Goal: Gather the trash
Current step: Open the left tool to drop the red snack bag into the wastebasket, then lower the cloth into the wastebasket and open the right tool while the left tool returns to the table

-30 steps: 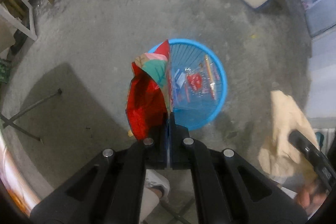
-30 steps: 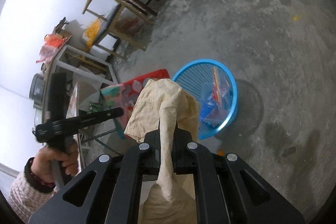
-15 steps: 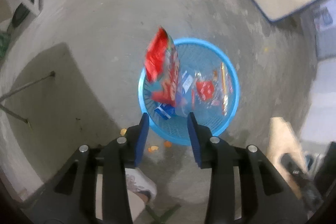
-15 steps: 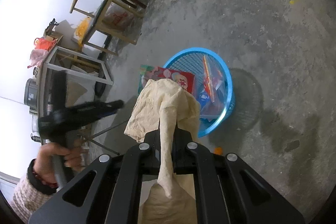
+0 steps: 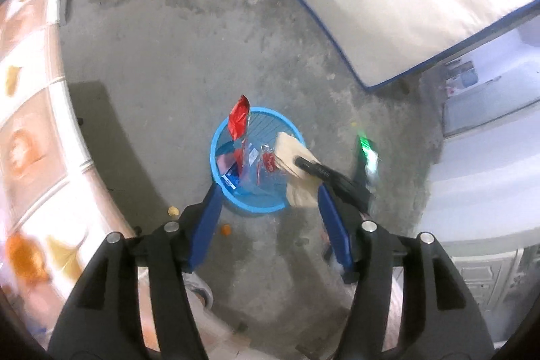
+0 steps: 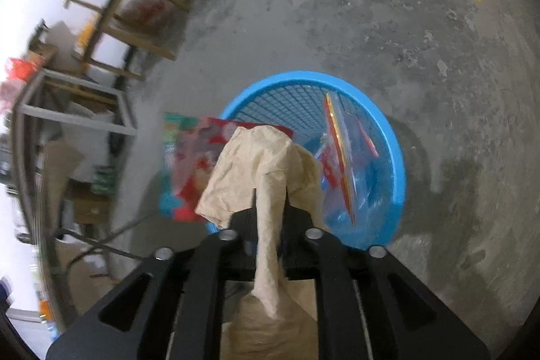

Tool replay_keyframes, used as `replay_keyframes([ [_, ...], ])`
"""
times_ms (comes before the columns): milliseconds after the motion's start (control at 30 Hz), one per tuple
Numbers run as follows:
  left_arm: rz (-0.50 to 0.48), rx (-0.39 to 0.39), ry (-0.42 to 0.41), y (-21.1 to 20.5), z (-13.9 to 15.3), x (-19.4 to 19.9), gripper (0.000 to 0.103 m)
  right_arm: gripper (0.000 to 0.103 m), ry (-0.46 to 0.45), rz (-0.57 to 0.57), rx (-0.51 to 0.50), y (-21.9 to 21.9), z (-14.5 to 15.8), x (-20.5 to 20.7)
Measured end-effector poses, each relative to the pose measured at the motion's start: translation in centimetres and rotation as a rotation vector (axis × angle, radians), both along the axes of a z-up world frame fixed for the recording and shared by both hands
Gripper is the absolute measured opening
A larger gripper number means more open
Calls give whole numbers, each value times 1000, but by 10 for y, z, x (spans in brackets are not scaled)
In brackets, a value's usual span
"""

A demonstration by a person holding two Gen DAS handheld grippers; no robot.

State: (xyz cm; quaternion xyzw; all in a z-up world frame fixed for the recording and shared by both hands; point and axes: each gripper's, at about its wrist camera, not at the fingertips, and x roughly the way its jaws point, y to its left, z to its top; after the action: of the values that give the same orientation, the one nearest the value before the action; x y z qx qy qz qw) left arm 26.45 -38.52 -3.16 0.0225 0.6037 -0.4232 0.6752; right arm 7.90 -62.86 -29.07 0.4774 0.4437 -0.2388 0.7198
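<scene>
Trash is gathering in the round blue mesh plastic basket (image 5: 251, 204) on the grey concrete floor (image 5: 175, 63). A second ago the left claw (image 5: 270, 215) was clamped on the red foil snack bag (image 5: 238, 121); now its blue-padded jaws are opening with nothing between them, and the bag stands on end against the basket's far rim, among clear wrappers inside. The basket also looks smaller and farther off in the left view than before. The right claw (image 6: 270, 208) had the crumpled beige paper sheet (image 6: 260, 167) pinched tight; its jaws are now opening, though the paper is still threaded between them, hanging over the basket's near rim, closer than earlier.
</scene>
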Motion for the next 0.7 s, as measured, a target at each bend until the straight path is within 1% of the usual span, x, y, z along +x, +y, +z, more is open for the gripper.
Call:
replay_keyframes([
  [67, 21, -24, -11, 24, 11, -2, 60, 34, 14, -11, -1, -6, -7, 6],
  [100, 45, -48, -16, 43, 19, -4, 61, 38, 10, -21, -11, -8, -5, 7],
  [167, 93, -83, -30, 75, 29, -5, 64, 52, -21, -27, -45, -9, 8, 6],
  [233, 138, -110, -60, 107, 39, -7, 65, 57, -45, -13, -77, -8, 20, 4],
  [333, 213, -136, -90, 146, 47, -9, 65, 58, -31, 41, -113, -3, 31, 11],
  [400, 266, -167, -91, 170, 51, -9, 65, 58, -15, 58, -110, -2, 33, 14],
  [467, 306, -195, -92, 189, 54, -10, 65, 58, -29, 58, -105, -1, 39, 19],
  [567, 347, -215, -99, 209, 54, -12, 65, 58, -56, 88, -109, 5, 49, 33],
  [600, 361, -217, -98, 215, 53, -11, 66, 59, -60, 111, -110, 9, 51, 42],
  [667, 374, -223, -93, 226, 52, -11, 66, 67, -47, 169, -116, 18, 56, 67],
  [700, 378, -224, -90, 230, 49, -12, 66, 69, -36, 201, -114, 22, 55, 79],
])
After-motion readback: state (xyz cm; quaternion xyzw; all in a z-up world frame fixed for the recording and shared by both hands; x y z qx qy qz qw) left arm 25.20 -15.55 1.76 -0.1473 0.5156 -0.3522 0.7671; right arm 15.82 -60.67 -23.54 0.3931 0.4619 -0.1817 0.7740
